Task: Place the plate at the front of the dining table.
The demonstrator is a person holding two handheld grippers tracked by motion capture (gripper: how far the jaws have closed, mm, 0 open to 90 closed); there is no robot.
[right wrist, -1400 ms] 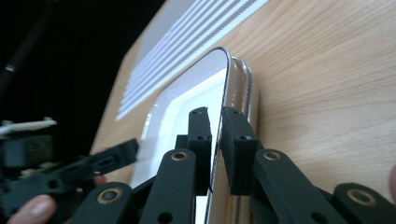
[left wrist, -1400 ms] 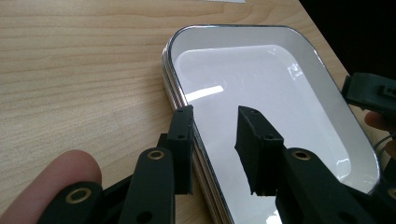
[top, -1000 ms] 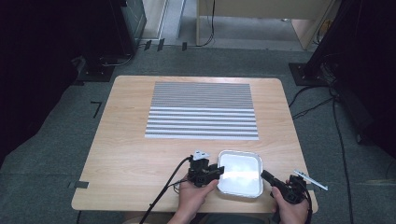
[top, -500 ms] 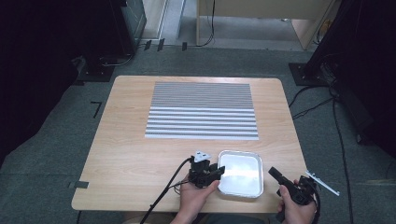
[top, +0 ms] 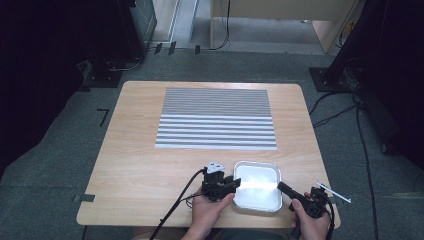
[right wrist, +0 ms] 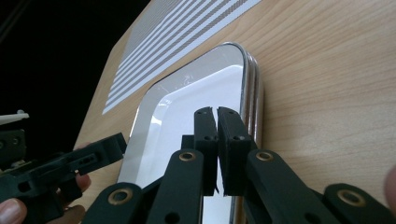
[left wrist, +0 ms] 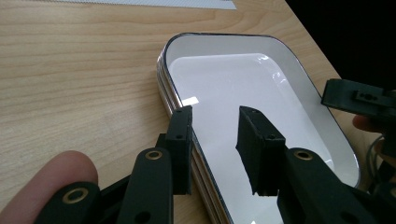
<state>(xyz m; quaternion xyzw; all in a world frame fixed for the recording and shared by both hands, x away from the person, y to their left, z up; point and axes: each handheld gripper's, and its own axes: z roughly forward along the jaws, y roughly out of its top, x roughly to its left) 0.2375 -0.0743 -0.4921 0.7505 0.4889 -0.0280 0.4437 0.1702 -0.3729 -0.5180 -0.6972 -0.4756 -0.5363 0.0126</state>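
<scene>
A white tray (top: 257, 186) with a metal rim is seen near the front edge of the table (top: 140, 165), right of centre. Its left rim is straddled by the left gripper (left wrist: 215, 149), jaws partly open, one outside the rim and one over the inside; whether the pads press cannot be told. The right gripper (right wrist: 217, 140), jaws closed together and empty, is held over the tray's right rim. A striped mat (top: 216, 119) lies well behind.
</scene>
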